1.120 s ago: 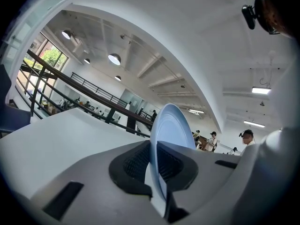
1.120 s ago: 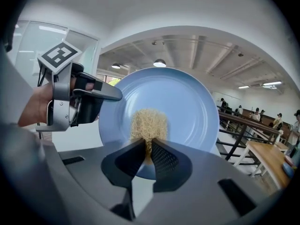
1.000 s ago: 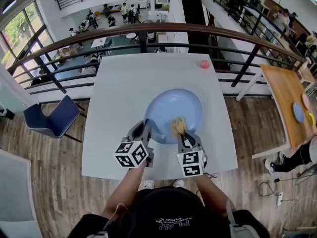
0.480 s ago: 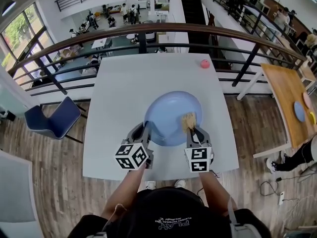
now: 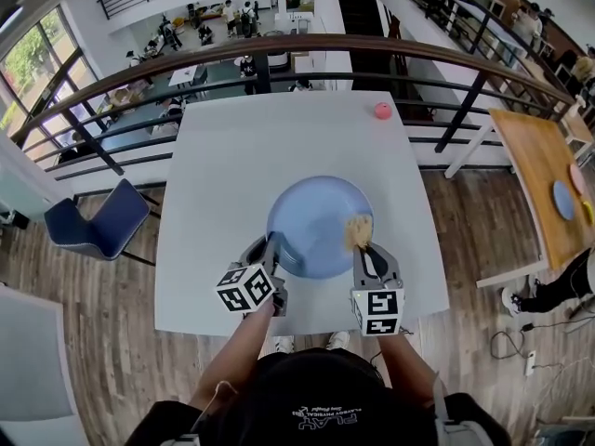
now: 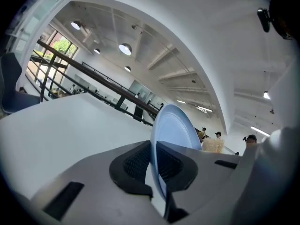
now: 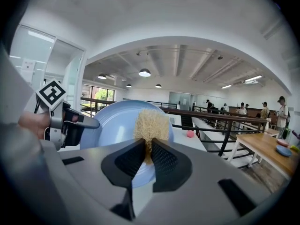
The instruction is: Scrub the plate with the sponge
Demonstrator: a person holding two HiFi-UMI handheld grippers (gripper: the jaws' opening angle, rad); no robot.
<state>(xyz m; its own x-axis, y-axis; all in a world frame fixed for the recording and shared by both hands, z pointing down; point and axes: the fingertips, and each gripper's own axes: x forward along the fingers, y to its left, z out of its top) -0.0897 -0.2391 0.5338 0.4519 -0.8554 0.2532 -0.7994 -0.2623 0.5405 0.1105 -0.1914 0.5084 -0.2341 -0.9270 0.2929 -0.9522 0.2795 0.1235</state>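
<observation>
A pale blue plate [image 5: 316,224] lies on the white table [image 5: 223,175], its near-left rim clamped edge-on by my left gripper [image 5: 275,251]. In the left gripper view the plate [image 6: 174,128] stands between the two dark pads [image 6: 137,162]. My right gripper [image 5: 363,248] is shut on a straw-coloured fibrous sponge [image 5: 358,230] that rests on the plate's right side. In the right gripper view the sponge [image 7: 151,127] sticks up from the jaws in front of the plate [image 7: 112,125], with the left gripper [image 7: 86,123] at the plate's left edge.
A small pink ball [image 5: 382,111] sits at the table's far right corner. A dark railing [image 5: 279,54] runs behind the table. A blue chair [image 5: 98,221] stands to the left and a wooden table [image 5: 544,175] to the right.
The right gripper has carried the sponge from the plate's near middle out to its right side. The left gripper still clamps the rim.
</observation>
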